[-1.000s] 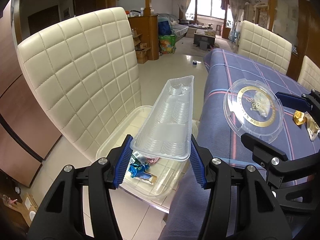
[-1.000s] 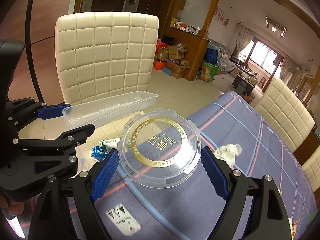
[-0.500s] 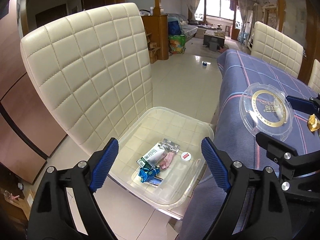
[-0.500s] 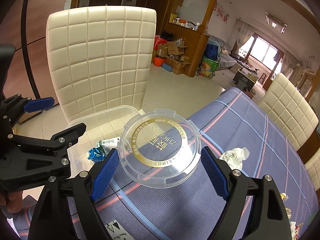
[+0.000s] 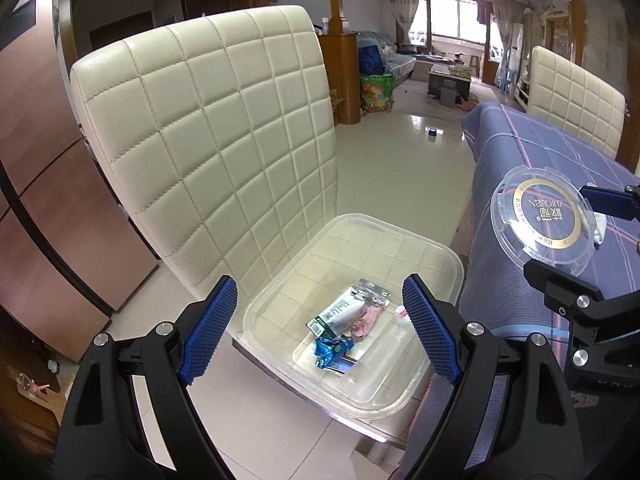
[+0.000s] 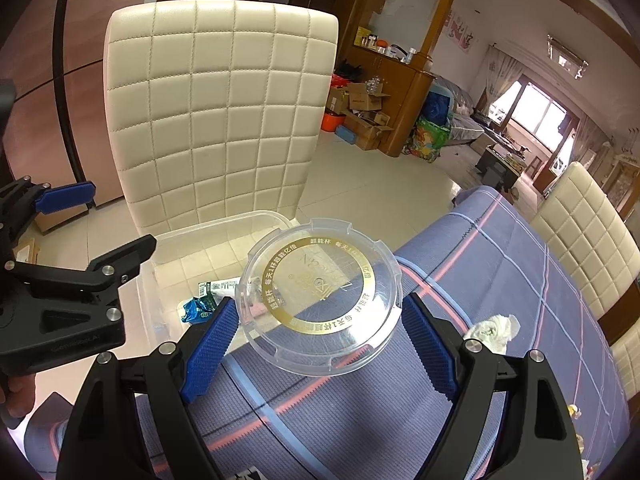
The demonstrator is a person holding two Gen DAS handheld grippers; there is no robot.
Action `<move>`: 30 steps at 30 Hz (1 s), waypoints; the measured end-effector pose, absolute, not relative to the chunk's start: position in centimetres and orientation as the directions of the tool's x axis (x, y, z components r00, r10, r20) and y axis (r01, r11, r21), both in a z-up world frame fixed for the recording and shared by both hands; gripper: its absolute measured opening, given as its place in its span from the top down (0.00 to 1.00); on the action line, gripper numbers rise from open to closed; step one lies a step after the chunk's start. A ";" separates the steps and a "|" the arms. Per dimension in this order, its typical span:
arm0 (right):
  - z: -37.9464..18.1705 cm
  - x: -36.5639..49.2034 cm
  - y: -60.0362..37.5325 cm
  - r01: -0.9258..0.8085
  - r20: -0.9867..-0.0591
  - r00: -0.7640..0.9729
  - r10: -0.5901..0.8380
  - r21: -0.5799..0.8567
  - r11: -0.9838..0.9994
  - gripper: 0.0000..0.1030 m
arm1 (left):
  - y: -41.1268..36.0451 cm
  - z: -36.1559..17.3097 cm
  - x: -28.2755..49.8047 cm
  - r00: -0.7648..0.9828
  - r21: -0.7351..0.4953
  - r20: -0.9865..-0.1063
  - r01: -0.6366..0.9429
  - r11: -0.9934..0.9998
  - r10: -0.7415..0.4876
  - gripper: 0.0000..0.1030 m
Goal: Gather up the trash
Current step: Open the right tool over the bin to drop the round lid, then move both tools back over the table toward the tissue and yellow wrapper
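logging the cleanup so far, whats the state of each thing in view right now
left gripper: open, empty, jaws just opened
right gripper: shut on round clear lid
clear plastic bin: on chair seat, holding wrappers
clear plastic tray: lying in bin
crumpled tissue: on tablecloth, not collected

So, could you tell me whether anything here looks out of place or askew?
Only slightly: the round clear plastic lid with a gold ring sits tilted in the right gripper. A crumpled white tissue lies loose on the blue checked tablecloth.
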State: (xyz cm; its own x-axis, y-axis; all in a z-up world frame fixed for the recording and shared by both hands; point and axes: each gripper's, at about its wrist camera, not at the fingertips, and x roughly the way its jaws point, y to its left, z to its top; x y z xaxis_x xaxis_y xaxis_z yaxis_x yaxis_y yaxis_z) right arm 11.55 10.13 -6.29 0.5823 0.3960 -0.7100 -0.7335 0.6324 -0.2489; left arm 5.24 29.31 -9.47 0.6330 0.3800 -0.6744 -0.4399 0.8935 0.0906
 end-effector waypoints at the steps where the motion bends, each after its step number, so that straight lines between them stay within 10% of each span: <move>1: -6.3 11.5 10.3 -0.734 -0.710 0.582 0.396 -0.251 0.631 0.21 | 29.4 -9.5 5.1 0.633 0.091 -0.673 -0.444 0.892 0.383 0.17; 30: -6.1 10.9 10.8 -0.702 -0.662 0.653 0.368 -0.347 0.622 0.20 | 30.0 -9.5 4.3 0.625 0.085 -0.679 -0.453 0.888 0.384 0.15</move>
